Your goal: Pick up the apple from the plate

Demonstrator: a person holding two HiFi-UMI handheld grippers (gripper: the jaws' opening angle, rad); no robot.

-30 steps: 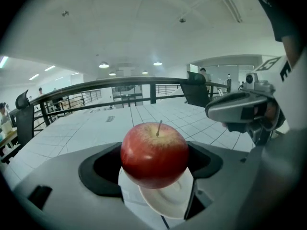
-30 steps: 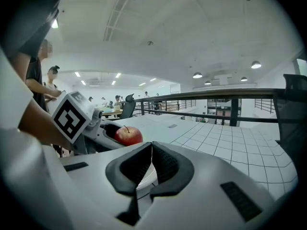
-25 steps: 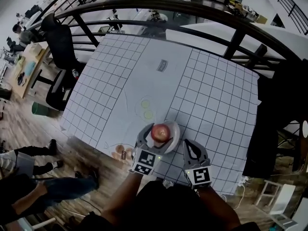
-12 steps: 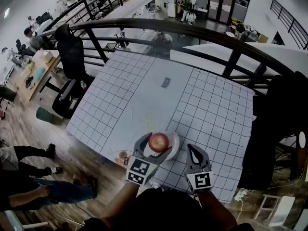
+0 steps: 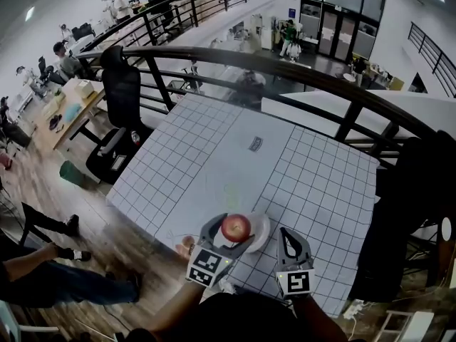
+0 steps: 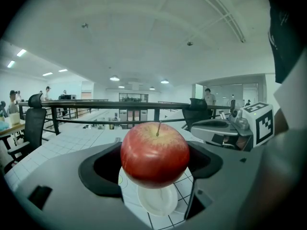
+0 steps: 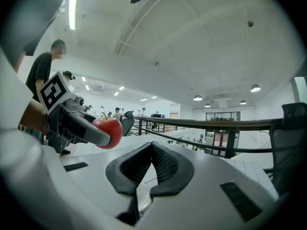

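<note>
A red apple (image 5: pixel 236 227) hangs between the jaws of my left gripper (image 5: pixel 233 231), which is shut on it. In the left gripper view the apple (image 6: pixel 154 153) fills the gap between the jaws of my left gripper (image 6: pixel 154 163), and the white plate (image 6: pixel 157 199) lies bare on the table below it. In the head view the plate (image 5: pixel 261 228) shows just to the right of the apple. My right gripper (image 5: pixel 288 243) is beside the plate with its jaws shut and nothing in them. Its own view shows the right gripper (image 7: pixel 152 146) closed and the apple (image 7: pixel 109 132) off to the left.
The table carries a white grid mat (image 5: pixel 214 155) with a small label (image 5: pixel 254 144). A small brown round thing (image 5: pixel 186 247) sits at the near edge, left of my left gripper. A black railing (image 5: pixel 285 66) runs behind the table, and an office chair (image 5: pixel 122 95) stands at the left.
The apple has risen off the plate in my left gripper and now sits left of the plate's middle. The head view has tilted up, so both grippers show lower in the frame.
</note>
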